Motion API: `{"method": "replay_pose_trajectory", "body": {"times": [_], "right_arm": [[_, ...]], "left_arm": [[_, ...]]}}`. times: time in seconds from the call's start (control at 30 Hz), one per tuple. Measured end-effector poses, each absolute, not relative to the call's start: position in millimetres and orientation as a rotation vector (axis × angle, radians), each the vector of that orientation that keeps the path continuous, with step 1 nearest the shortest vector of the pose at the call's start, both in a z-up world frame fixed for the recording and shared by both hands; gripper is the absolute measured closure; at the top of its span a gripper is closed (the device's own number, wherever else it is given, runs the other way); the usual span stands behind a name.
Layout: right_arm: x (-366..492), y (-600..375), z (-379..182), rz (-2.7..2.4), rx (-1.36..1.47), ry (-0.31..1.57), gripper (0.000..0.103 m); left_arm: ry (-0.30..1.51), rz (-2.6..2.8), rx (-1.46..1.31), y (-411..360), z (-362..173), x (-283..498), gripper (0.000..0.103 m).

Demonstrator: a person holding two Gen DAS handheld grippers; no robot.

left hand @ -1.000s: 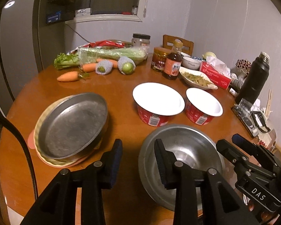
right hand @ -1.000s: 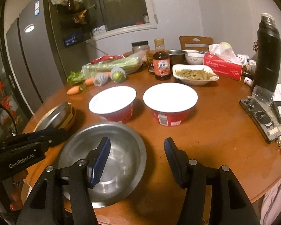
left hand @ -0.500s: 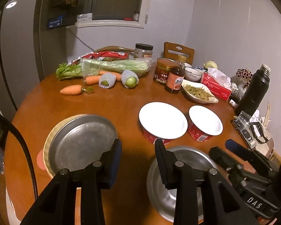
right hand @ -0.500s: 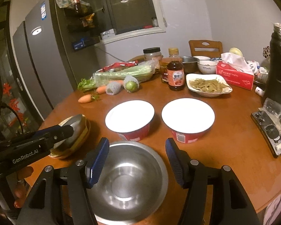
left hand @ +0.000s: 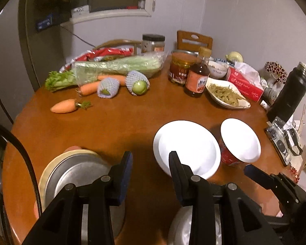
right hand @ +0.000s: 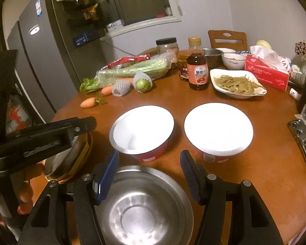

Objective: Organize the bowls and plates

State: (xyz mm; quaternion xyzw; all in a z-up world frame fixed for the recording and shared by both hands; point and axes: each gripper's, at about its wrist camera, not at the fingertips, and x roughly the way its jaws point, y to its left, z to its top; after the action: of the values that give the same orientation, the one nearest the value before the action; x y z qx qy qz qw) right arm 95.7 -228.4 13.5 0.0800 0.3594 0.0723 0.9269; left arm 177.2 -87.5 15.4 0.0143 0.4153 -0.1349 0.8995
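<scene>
Both grippers, left [left hand: 150,161] and right [right hand: 150,168], pulled back, jaws open, empty; steel bowl [right hand: 140,206] and stacked plates [left hand: 75,175] await sorting.

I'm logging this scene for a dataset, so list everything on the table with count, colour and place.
steel bowl: 1, silver, near edge, below the right hand-held gripper
metal pan: 1, grey, near left, stacked on a yellow plate
paper bowls: 2, red with white lids, table middle
carrots: 3 in view, orange, far left
foam-netted fruits: 2, green in white net, beside the carrots
celery: 1 bagged bunch, green, far side
sauce bottle: 1, brown, far middle
dish of vegetables: 1, white, far right
tissue box: 1, red, far right
flask: 1, black, right edge
left hand-held gripper: open, empty
right hand-held gripper: open, empty
</scene>
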Motion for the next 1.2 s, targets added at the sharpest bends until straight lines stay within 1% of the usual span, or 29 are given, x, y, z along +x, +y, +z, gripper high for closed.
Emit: {"method": "replay_pose_trajectory", "body": {"times": [0.5, 0.67, 0.93, 1.07, 1.2], "right_arm": [[140, -229, -7, 0.146, 0.158, 0.819, 0.039], [148, -230, -12, 0.144, 0.151, 0.843, 0.042], [153, -231, -15, 0.162, 0.159, 0.863, 0.042], [155, -229, -14, 0.171, 0.148, 0.861, 0.049], [155, -227, -14, 0.174, 0.141, 0.861, 0.051]], "left_arm": [[0.932, -0.321, 0.036, -106, -2, 220, 0.066], [0.977, -0.319, 0.045, -110, -15, 229, 0.066], [1.002, -0.328, 0.044, -115, -23, 236, 0.066], [1.006, -0.338, 0.050, -117, -26, 235, 0.066], [1.009, -0.369, 0.049, -119, -26, 231, 0.067]]}}
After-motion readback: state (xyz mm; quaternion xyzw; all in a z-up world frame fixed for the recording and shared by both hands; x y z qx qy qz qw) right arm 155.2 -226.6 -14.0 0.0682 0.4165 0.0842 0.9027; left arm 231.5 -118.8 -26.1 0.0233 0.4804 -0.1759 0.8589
